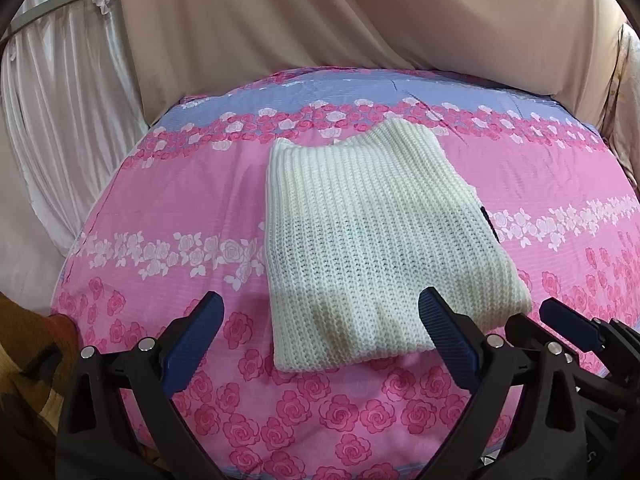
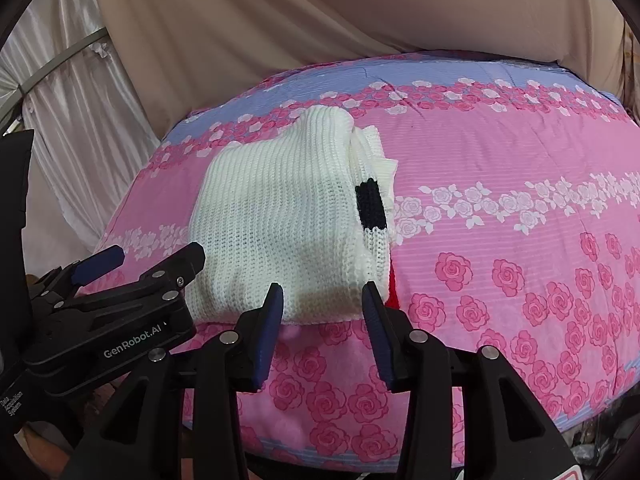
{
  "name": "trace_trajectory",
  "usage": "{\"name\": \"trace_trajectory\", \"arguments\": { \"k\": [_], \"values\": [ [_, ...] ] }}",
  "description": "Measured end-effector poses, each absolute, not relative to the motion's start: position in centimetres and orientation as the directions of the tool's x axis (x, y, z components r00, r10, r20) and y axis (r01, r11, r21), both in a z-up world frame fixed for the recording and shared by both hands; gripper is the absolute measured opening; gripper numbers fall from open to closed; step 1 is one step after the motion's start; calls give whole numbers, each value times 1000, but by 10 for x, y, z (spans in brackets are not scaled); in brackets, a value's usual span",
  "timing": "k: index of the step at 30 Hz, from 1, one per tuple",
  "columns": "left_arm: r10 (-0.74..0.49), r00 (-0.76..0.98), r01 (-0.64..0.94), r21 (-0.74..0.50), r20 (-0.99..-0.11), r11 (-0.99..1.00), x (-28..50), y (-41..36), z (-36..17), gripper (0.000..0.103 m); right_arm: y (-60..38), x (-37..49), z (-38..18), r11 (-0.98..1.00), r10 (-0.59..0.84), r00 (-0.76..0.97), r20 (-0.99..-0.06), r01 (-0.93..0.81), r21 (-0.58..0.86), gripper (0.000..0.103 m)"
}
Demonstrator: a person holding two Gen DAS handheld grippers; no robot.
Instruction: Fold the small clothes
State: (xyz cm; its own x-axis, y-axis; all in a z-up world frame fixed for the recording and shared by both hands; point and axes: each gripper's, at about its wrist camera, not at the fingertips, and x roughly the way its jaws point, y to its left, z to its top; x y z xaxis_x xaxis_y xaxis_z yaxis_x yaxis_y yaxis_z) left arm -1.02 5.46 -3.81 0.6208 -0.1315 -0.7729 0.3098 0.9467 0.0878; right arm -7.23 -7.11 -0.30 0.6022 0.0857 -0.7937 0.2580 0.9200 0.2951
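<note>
Sweater (image 1: 372, 240) lies folded on the bedspread (image 1: 168, 200), dead ahead of both your tongs, long axis running away from you. Left gripper (image 1: 320, 336) gapes wide, right gripper (image 2: 322, 312) open narrower; both empty at its near hem. Chunky ribbed white knit, black band (image 2: 370, 208) on the right edge.
</note>
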Motion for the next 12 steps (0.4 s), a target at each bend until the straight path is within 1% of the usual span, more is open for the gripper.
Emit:
{"name": "trace_trajectory", "arguments": {
  "k": [4,12],
  "values": [
    [-128,621,308,91,-773,947,-11,55,-38,96,-70,-73,-3,920,84,603,-794,260,295,45],
    [-127,616,308,90,-778,947,-13,53,-40,95,-70,-74,-2,920,83,602,-794,261,294,45]
  ]
}}
